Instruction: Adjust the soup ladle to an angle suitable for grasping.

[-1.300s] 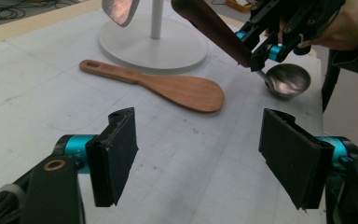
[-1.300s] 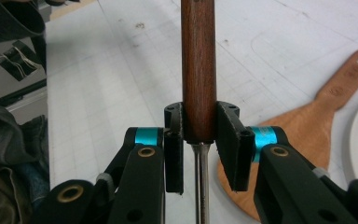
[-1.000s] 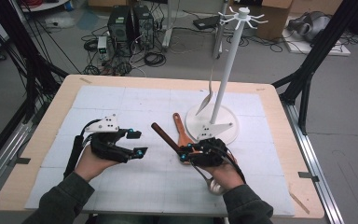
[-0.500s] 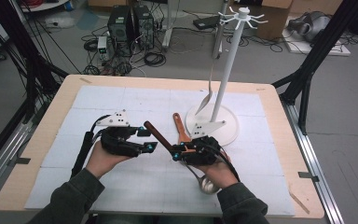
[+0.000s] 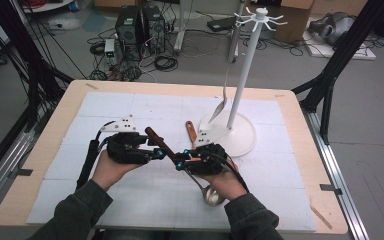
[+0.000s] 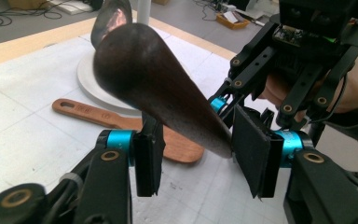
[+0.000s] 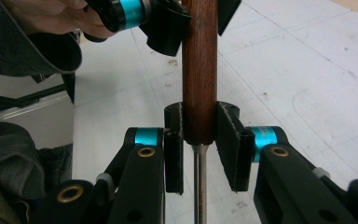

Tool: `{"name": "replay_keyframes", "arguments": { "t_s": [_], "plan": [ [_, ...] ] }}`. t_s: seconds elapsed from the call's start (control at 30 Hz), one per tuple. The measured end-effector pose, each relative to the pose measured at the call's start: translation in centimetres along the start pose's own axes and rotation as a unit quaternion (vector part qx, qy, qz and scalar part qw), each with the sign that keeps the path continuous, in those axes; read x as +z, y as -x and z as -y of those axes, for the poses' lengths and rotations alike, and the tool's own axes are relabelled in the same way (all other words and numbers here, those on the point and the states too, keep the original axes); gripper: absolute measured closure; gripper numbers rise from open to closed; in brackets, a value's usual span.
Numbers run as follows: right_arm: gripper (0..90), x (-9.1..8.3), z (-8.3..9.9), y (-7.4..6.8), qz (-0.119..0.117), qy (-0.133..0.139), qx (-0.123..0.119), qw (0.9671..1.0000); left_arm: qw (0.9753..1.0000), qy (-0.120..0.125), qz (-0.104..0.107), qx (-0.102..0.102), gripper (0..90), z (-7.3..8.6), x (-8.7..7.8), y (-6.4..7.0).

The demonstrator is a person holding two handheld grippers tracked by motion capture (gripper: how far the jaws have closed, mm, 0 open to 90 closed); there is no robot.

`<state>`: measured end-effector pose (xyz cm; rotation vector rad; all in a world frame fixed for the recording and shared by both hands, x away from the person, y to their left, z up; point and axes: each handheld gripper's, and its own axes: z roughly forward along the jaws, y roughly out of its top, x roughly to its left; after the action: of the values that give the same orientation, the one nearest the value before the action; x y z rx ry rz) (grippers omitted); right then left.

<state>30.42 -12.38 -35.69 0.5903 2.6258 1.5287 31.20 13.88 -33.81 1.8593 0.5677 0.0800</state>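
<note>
A ladle with a dark wooden handle (image 5: pixel 157 141) and a metal bowl (image 5: pixel 213 196) is held tilted above the white mat. My right gripper (image 5: pixel 182 161) is shut on the lower end of the handle (image 7: pixel 199 70), where the metal stem (image 7: pixel 199 186) begins. My left gripper (image 5: pixel 156 153) is open, its jaws standing on either side of the handle's upper part (image 6: pixel 158 84). In the left gripper view, the right pad (image 6: pixel 254 156) lies close to the wood and the left pad (image 6: pixel 147 158) stands apart from it.
A flat wooden spatula (image 5: pixel 191 131) lies on the mat just behind the grippers. A white hook stand (image 5: pixel 243 65) rises from a round base (image 5: pixel 242 139) at the right, with a metal spoon (image 5: pixel 221 106) hanging from it.
My left gripper has moved right until its jaws straddle the ladle handle. The right gripper has shifted slightly left with the ladle.
</note>
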Motion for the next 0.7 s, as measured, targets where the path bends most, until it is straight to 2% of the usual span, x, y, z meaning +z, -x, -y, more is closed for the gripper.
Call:
{"name": "replay_keyframes", "arguments": {
  "t_s": [0.2,0.3,0.37,0.47,0.53,0.6,0.7],
  "plan": [
    [72.8,0.3,-0.04,-0.11,-0.003,0.001,0.001,1.0,0.9999,0.0,0.006,-0.011,58.8,-0.06,-0.12,-0.11],
    [71.3,0.2,0.0,0.05,-0.013,0.002,0.012,0.9998,0.9999,0.002,0.008,-0.014,59.8,-0.08,-0.14,-0.06],
    [67.1,0.27,0.04,0.24,-0.024,0.003,0.017,0.9996,0.9998,0.001,0.012,-0.013,60.4,-0.11,-0.22,-0.08],
    [65.6,0.74,0.19,0.53,-0.041,-0.009,0.025,0.9988,0.9997,0.004,0.02,-0.014,61.6,-0.17,-0.3,-0.04],
    [69.2,0.95,0.2,0.63,-0.045,-0.009,0.032,0.9984,0.9997,0.002,0.02,-0.014,62.0,-0.2,-0.38,0.03],
    [72.2,0.96,0.13,0.55,-0.046,-0.005,0.027,0.9985,0.9997,0.001,0.019,-0.014,62.0,-0.25,-0.5,0.01],
    [73.1,0.95,-0.04,0.32,-0.035,-0.005,0.025,0.9991,0.9997,0.011,0.016,-0.018,62.1,-0.38,-0.7,-0.02]
  ]
}}
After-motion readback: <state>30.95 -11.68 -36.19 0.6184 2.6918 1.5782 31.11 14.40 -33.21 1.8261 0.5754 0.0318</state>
